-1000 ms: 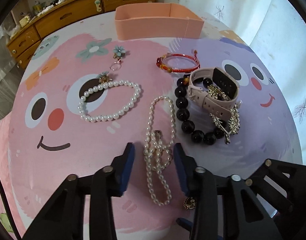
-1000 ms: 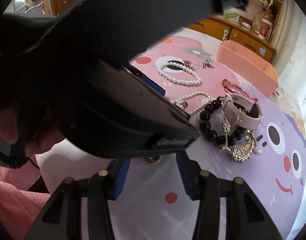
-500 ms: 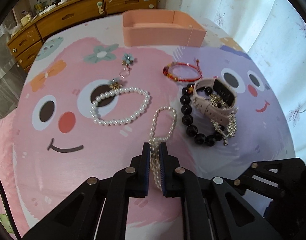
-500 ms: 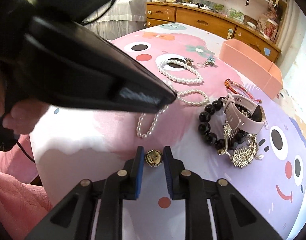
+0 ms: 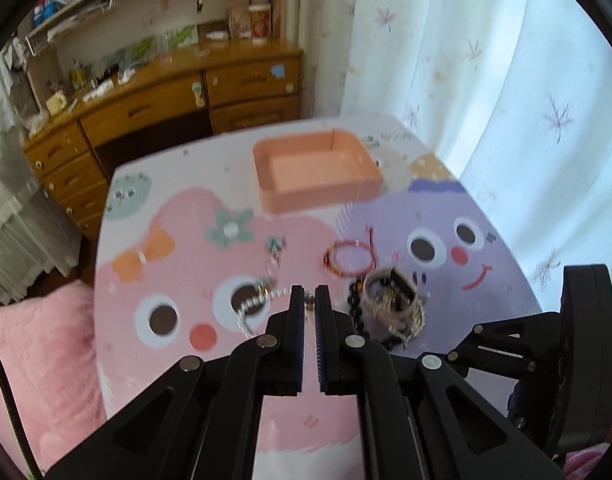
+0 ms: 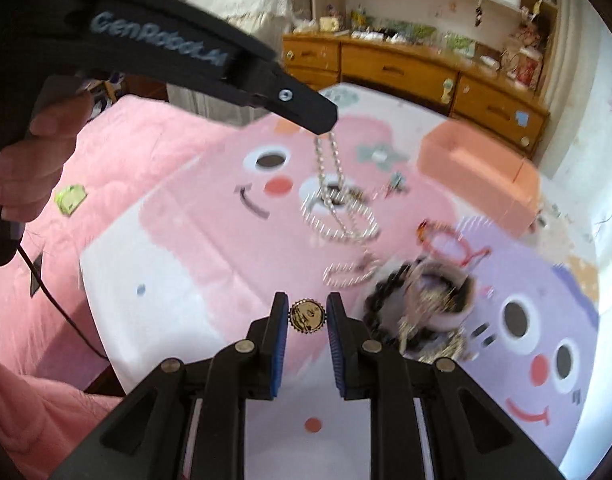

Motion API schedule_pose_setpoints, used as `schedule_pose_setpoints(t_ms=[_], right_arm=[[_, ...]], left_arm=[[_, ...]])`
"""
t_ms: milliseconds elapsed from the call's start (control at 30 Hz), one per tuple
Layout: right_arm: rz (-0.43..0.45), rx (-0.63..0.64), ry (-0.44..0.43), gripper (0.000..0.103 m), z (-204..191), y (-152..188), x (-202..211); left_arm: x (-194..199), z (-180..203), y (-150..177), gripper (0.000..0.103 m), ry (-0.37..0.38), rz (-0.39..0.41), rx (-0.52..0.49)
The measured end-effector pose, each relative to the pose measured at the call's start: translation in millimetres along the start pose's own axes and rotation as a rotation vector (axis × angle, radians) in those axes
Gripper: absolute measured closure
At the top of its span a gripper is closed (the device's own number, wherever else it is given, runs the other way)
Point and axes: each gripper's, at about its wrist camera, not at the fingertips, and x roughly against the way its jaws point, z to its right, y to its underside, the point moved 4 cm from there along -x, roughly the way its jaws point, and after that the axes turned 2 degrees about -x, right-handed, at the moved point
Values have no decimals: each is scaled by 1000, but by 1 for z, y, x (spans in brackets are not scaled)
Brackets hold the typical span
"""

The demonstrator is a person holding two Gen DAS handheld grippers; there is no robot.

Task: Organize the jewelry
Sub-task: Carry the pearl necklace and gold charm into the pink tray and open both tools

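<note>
Only "GenRobot.AI" reads on the left tool [image 6: 324, 126], clamping pearl necklace [image 6: 330, 168].

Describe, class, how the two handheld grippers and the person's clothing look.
Both the left gripper and right gripper are black linkage frames with silver rivets and blue finger pads. The left's side reads "GenRobot.AI"; a black cable trails. Pink sleeve.

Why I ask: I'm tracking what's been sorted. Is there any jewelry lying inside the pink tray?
No, the left wrist view shows the pink tray with a bare floor and nothing lying in it.
</note>
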Motion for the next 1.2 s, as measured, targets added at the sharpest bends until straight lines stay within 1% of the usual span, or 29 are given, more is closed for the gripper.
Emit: schedule_pose_setpoints(t_ms=[133, 267, 333, 467, 533, 733, 833, 900, 1067, 1200], right_arm=[[48, -30, 29, 84, 18, -26, 14], [106, -43, 81, 84, 43, -55, 21], [137, -52, 108, 84, 54, -70, 27], [201, -72, 148, 84, 79, -101, 40], [231, -70, 169, 84, 88, -112, 46], [295, -80, 255, 84, 126, -145, 46], [304, -97, 283, 84, 146, -155, 39], [301, -115, 291, 84, 159, -161, 32], [272, -190, 276, 84, 191, -165, 9], [233, -252, 243, 84, 212, -159, -14]], left_arm=[[11, -1, -25, 100, 0, 15, 0], [23, -2, -60, 100, -28, 59, -47], [30, -2, -76, 100, -30, 84, -64], [42, -3, -112, 100, -36, 137, -89], [46, -4, -131, 100, -42, 177, -104], [54, 0, -181, 100, -55, 292, -136], [48, 0, -203, 100, -49, 343, -136], [39, 0, -212, 100, -48, 356, -133], [2, -4, -223, 100, -19, 346, -125], [-37, -1, -218, 100, -6, 293, -140]])
